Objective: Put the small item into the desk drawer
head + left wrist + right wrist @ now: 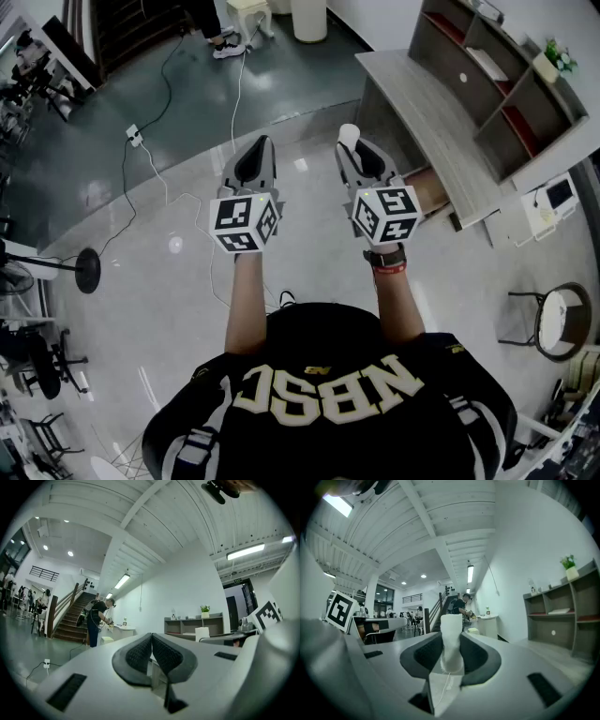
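Carry step: your right gripper (451,648) is clamped on the white small item (450,625); left gripper (151,652) pinched together, empty; desk drawer (428,190) sits right of and below the right gripper, apparently ajar; next, swing right and line up over it.

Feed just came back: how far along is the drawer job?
Done: the right gripper is shut on the small white item. In hand: it is held level, short of the desk. Remaining: reach the drawer, which looks partly open, and place it inside. The left gripper is shut, empty.
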{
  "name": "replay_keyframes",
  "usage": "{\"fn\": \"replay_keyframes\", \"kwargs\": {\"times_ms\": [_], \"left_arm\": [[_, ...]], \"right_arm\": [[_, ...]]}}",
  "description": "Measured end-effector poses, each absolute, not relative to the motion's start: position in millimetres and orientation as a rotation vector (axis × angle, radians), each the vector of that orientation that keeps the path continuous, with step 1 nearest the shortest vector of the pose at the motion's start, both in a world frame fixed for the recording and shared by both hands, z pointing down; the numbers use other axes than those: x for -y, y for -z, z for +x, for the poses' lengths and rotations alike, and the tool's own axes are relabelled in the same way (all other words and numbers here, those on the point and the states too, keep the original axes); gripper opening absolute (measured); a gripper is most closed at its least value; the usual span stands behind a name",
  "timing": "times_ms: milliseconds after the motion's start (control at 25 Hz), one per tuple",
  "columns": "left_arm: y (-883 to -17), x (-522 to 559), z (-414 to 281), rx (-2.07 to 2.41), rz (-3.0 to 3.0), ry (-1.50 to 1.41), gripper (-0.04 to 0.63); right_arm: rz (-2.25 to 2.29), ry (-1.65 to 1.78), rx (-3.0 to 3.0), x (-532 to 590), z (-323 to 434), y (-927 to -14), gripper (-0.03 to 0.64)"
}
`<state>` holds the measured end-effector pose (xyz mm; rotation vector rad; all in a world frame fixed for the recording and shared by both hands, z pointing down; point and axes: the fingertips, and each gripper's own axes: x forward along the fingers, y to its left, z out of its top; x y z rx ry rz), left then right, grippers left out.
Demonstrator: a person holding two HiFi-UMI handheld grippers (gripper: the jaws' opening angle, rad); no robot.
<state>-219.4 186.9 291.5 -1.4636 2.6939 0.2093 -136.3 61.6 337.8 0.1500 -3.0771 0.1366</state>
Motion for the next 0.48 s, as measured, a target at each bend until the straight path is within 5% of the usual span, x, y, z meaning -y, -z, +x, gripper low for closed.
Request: {"fn": "replay_keyframes", "kwargs": {"times_ms": [480], "left_arm": [[-286,-151,-173,-2.637,-1.545,-0.209,0.015]], "right_arm": [[0.202,-0.201,3.099,-33,-85,-333,0.123]]}}
